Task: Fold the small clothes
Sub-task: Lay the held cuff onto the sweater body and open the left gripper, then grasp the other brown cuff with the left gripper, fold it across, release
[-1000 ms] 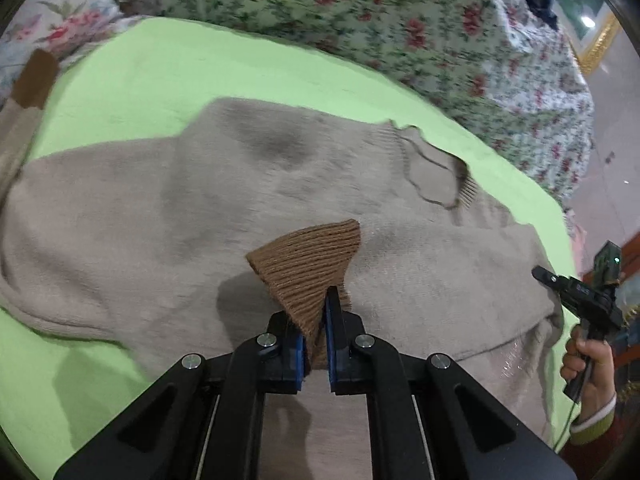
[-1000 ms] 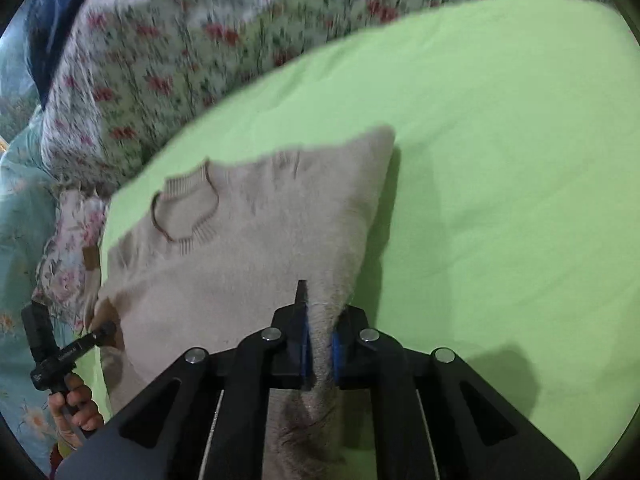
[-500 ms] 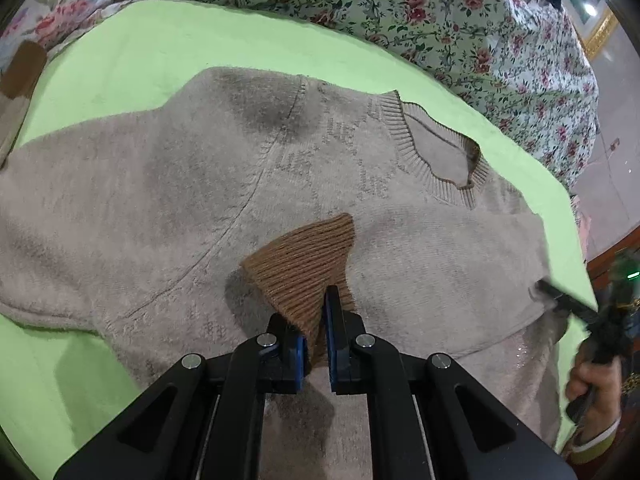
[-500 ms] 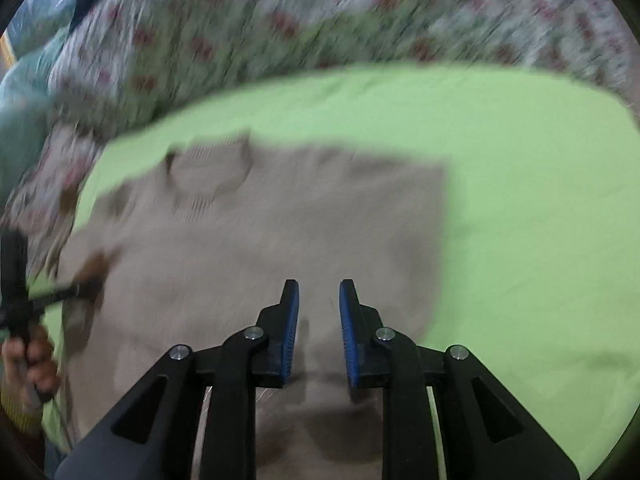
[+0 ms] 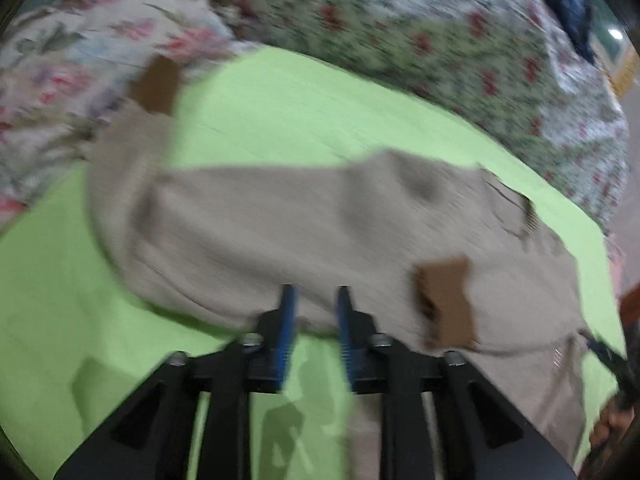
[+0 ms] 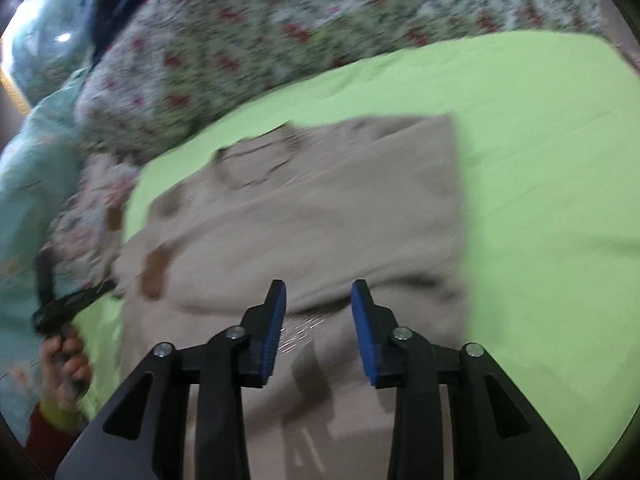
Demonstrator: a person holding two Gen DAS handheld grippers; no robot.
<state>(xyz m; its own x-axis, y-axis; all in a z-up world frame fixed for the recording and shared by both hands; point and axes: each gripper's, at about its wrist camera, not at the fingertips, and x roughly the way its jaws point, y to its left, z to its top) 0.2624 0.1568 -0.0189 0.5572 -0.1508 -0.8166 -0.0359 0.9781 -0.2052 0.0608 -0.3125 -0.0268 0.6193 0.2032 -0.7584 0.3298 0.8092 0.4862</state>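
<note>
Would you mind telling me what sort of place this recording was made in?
Most likely a bedroom: a beige sweater lies on a lime-green sheet spread over a bed, with a floral quilt bunched behind it.

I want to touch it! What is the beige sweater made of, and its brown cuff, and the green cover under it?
The beige sweater looks like soft, matte knitted yarn, maybe wool or acrylic; it drapes limply. The brown cuff seems a thicker knit, though blur hides its texture. The green cover looks like smooth, thin woven cloth, creasing finely.
</note>
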